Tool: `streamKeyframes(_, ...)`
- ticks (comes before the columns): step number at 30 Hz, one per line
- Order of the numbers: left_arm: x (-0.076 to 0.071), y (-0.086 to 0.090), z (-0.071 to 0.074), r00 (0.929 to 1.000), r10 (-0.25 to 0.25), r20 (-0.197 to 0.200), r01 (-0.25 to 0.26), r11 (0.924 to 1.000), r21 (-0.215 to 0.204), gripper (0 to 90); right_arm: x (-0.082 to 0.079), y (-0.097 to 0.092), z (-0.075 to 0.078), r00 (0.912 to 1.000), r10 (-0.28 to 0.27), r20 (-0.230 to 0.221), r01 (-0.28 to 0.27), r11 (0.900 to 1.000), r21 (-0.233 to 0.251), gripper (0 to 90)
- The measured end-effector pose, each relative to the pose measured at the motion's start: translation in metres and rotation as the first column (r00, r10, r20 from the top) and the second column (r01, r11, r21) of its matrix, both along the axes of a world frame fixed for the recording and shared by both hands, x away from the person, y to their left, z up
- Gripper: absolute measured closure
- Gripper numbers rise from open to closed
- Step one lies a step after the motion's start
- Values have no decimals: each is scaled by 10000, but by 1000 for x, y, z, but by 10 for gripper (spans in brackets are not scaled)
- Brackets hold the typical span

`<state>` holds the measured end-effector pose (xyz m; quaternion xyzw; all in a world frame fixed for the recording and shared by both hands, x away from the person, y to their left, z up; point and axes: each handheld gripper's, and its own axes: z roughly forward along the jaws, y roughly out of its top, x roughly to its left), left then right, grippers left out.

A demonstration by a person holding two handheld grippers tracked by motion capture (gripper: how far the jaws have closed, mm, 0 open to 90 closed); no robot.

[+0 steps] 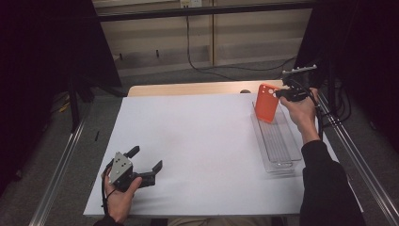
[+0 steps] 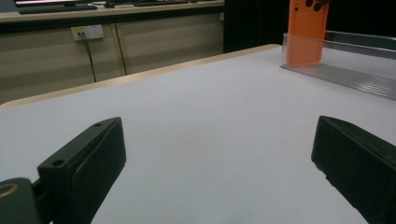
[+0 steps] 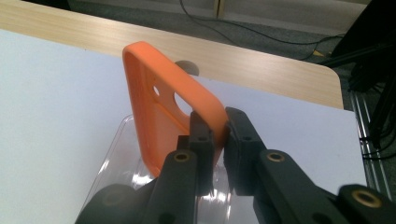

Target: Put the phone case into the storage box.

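Two grippers working over the white sheet (image 1: pixel 197 141) covering the table (image 1: pixel 188 88). Right gripper (image 3: pixel 226 130) is clamping the top edge of an orange phone case (image 1: pixel 266 102), jaws pinched tight on its rim beside the camera cutouts. Case is standing upright, slightly tilted, at the far right of the sheet, its lower end sitting inside the far end of a clear plastic tray (image 1: pixel 282 157). Whether the case bottom is touching the tray floor, can't tell. Tray is lying lengthwise near-to-far along the sheet's right edge. Left gripper (image 1: pixel 146 162) is resting at the near left of the sheet, jaws spread wide, gripping nothing, well apart from the case. Left gripper view is showing the case (image 2: pixel 306 32) and tray wall (image 2: pixel 355 44) far right.
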<state>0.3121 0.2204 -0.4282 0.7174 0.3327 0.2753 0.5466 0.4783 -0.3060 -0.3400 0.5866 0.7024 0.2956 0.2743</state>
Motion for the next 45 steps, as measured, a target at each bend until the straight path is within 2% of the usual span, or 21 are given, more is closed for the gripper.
streamKeyframes(4,0,0,0,10000,-63,54,62,9999,144,30,4,-3,-3,9999,-59,117,58,10000,25,825)
streamKeyframes(8,0,-2,0,10000,-66,21,65,9999,125,30,8,-3,-1,10000,38,-16,-38,10000,6,826)
streamKeyframes(17,1,-1,0,10000,-79,-5,79,9999,94,30,16,-3,-3,9999,-54,130,53,10000,20,831)
streamKeyframes(19,1,-1,-1,9999,-106,-22,106,9999,90,30,17,-4,-4,9994,178,284,-179,9998,36,830)
streamKeyframes(22,2,0,-1,10000,-84,-44,85,9999,116,30,18,-2,-3,9991,329,271,-328,9995,-44,830)
streamKeyframes(45,4,2,-1,10000,6,-40,-6,10000,53,30,31,-9,-11,9974,434,569,-454,9984,347,830)
